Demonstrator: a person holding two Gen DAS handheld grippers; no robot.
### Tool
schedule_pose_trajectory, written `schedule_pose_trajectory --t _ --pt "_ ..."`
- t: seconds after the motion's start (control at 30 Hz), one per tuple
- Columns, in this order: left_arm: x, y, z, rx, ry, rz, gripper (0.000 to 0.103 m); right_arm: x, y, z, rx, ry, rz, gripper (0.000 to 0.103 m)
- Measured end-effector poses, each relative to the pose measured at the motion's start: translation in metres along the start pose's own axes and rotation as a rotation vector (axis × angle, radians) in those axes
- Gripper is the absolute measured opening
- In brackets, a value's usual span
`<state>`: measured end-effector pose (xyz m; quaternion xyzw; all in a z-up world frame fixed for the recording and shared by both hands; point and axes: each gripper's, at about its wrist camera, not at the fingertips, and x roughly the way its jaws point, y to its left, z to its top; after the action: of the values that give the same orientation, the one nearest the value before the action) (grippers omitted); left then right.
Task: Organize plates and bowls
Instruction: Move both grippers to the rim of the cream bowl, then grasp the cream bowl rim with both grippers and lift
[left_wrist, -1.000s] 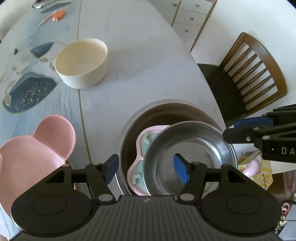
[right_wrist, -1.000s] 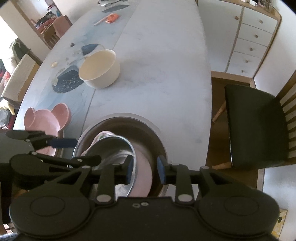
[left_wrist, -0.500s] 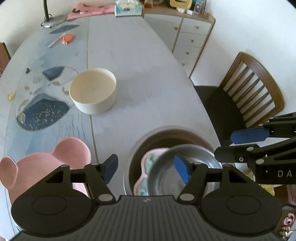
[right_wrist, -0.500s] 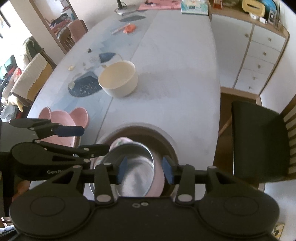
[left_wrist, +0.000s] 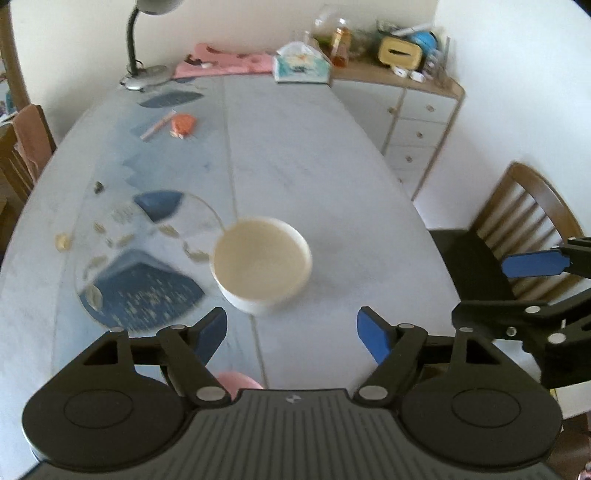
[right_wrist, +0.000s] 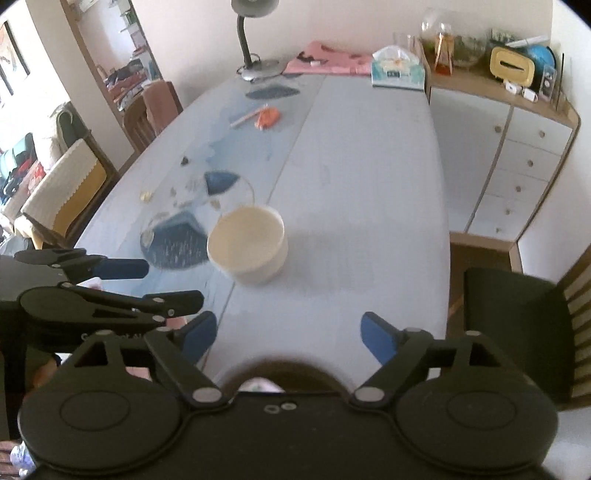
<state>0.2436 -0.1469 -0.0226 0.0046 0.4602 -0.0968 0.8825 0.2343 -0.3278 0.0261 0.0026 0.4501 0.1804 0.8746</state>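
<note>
Both claws, left (left_wrist: 291, 334) and right (right_wrist: 288, 334), are spreading with nothing between them, and we judge the task part done, since the cream bowl (left_wrist: 262, 264) sits alone on the worktop (left_wrist: 317, 155), ahead of both claws and well apart.

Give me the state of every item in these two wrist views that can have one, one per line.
Left gripper: jaws opening, nothing between them.
Right gripper: jaws opening, nothing between them.
Cream bowl: upright on the table, empty, untouched.
Desk lamp: standing upright.
Cabinet drawers: closed.
</note>
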Motion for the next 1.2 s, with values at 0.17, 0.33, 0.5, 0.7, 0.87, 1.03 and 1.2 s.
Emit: schedule_pose_trajectory --t 0.17,0.33,0.5,0.7,0.87,1.03,1.2 --pt "0.018 0.027 0.025 -0.012 -0.001 0.032 0.078 0.028 0.003 0.028 0.033 -0.001 -0.005 0.095" --pt "0.054 0.051 0.046 -0.033 0.042 0.038 0.078 0.068 0.005 0.047 0.088 0.022 -0.005 0.095" --pt "0.090 0.068 0.055 -0.038 0.094 0.034 0.078 0.110 0.003 0.056 0.148 0.067 -0.019 0.091" --pt "0.129 0.083 0.058 -0.051 0.154 0.030 0.077 0.147 0.001 0.056 0.181 0.128 -0.050 0.081" --pt "0.145 0.090 0.058 -0.062 0.169 0.016 0.071 0.163 0.002 0.053 0.183 0.164 -0.062 0.072" --pt "0.159 0.086 0.056 -0.043 0.202 -0.004 0.053 0.175 0.004 0.053 0.180 0.188 -0.060 0.058" --pt "0.165 0.078 0.052 -0.014 0.216 -0.018 0.032 0.181 0.009 0.051 0.168 0.211 -0.054 0.041"
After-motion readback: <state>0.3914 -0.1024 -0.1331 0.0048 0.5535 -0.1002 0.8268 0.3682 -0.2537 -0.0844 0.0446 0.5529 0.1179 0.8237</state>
